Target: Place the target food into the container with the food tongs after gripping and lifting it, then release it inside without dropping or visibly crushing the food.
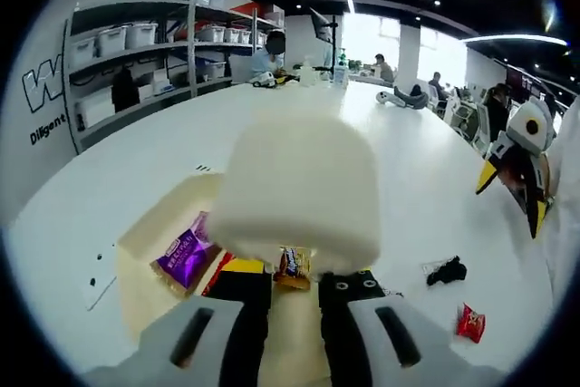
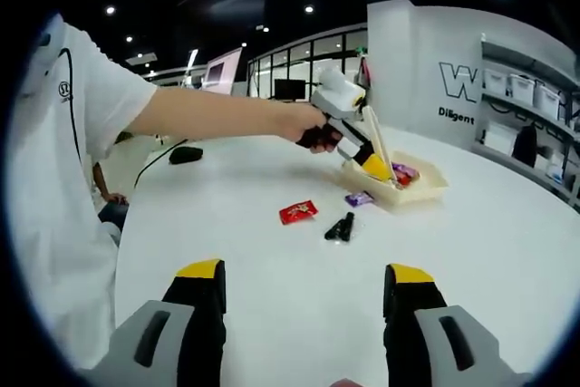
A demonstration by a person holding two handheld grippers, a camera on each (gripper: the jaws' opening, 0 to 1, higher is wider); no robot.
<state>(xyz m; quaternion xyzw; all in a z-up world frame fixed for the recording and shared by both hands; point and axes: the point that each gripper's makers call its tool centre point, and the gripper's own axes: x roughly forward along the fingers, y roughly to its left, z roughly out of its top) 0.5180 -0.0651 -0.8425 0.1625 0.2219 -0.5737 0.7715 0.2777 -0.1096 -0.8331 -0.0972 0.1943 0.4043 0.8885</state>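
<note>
Pinching a soft white food block [image 1: 299,192] over the container [image 2: 396,189], the left tongs [image 1: 294,301] risk crushing or dropping it on the surface [image 2: 299,278]; the right tongs [image 2: 308,301] hang spread, empty.

A pair of cream-coloured food tongs [image 1: 299,192] is being gripped in the left claw [image 1: 294,283], their broad blurred body standing close to the lens and reaching down over a shallow beige container [image 2: 399,189] that is sitting on the white desk [image 2: 299,260]. Inside it, a purple packet [image 1: 186,256] and a brown packet [image 1: 292,265] are lying flat. A red packet [image 2: 298,212] is lying on the desk, apart from the container.
</note>
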